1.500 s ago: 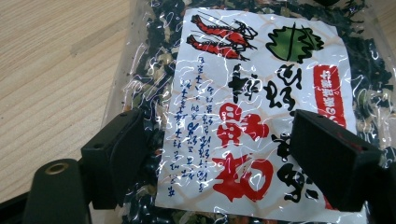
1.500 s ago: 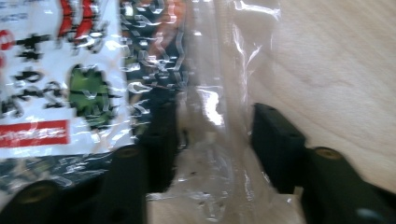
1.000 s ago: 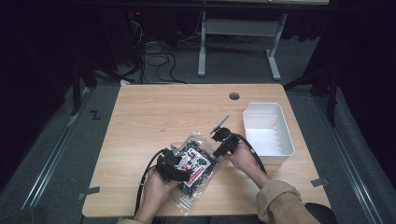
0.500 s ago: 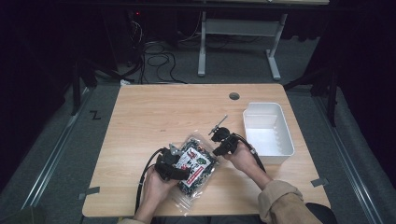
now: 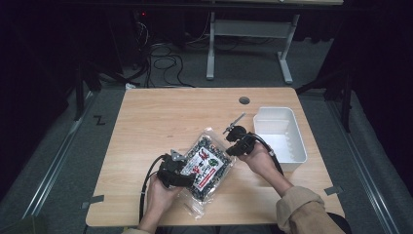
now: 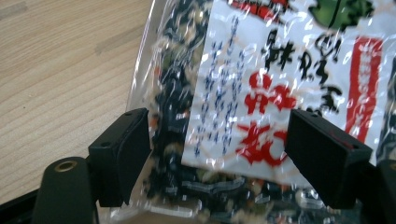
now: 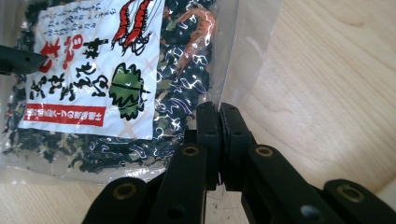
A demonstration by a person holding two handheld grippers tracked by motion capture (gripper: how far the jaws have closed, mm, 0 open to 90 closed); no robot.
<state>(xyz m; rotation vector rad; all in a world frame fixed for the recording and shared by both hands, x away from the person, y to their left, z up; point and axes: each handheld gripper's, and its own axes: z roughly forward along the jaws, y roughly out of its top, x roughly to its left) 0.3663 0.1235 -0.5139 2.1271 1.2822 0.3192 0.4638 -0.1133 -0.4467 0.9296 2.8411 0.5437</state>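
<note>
Wooden table point(image 5: 160, 117) — dark room, grey floor point(image 5: 58, 146).

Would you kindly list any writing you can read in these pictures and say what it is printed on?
Bag, white label: red and dark East Asian characters, too blurred to quote.
Same label, red strip: small white print, too small to read.
Left gripper view, label: blue columns of print, blurred.
Nothing else carries text.
</note>
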